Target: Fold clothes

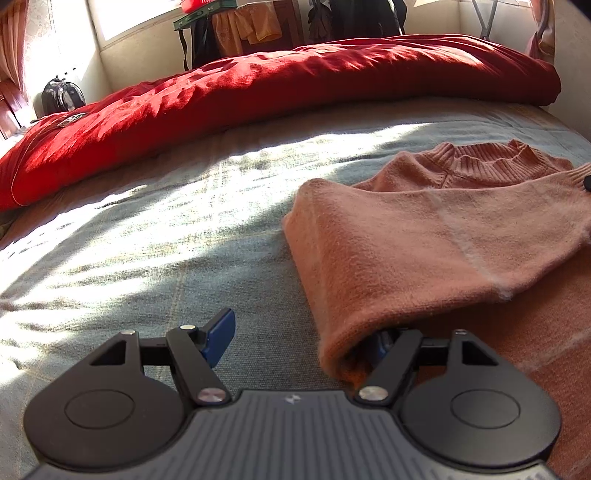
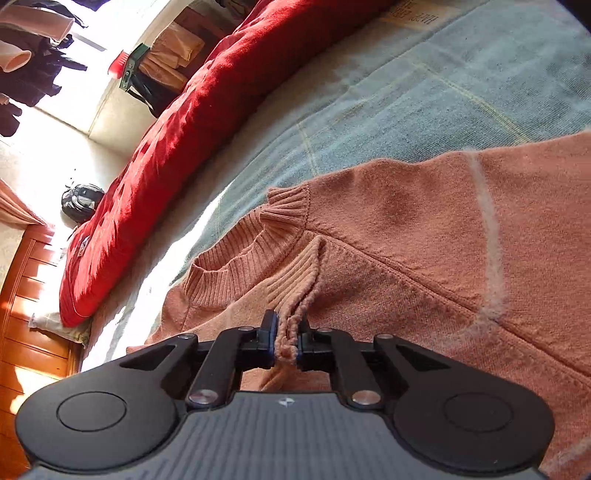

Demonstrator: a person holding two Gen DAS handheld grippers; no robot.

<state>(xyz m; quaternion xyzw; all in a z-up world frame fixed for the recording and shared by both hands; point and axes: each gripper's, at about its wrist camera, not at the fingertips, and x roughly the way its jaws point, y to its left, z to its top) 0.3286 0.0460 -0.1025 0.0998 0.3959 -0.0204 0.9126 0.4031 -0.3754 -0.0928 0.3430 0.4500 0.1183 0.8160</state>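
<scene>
A salmon-pink knit sweater (image 1: 424,251) lies on the grey-blue bedspread (image 1: 147,221), ribbed collar (image 1: 487,162) toward the far side. One sleeve is folded across its body. My left gripper (image 1: 303,334) is open: its left blue finger (image 1: 221,332) stands free over the bedspread, and its right finger is hidden under the sweater's folded edge. In the right wrist view the sweater (image 2: 424,229) fills the right half. My right gripper (image 2: 288,332) is shut on the sleeve's ribbed cuff (image 2: 295,280), which bunches between the pads just in front of the collar (image 2: 236,254).
A thick red quilt (image 1: 258,85) lies along the bed's far side, also seen as a red quilt (image 2: 177,147). A black backpack (image 1: 61,96) sits on the floor by the wall. A wooden cabinet (image 2: 26,314) stands beside the bed. Clothes hang on a rack (image 1: 255,26).
</scene>
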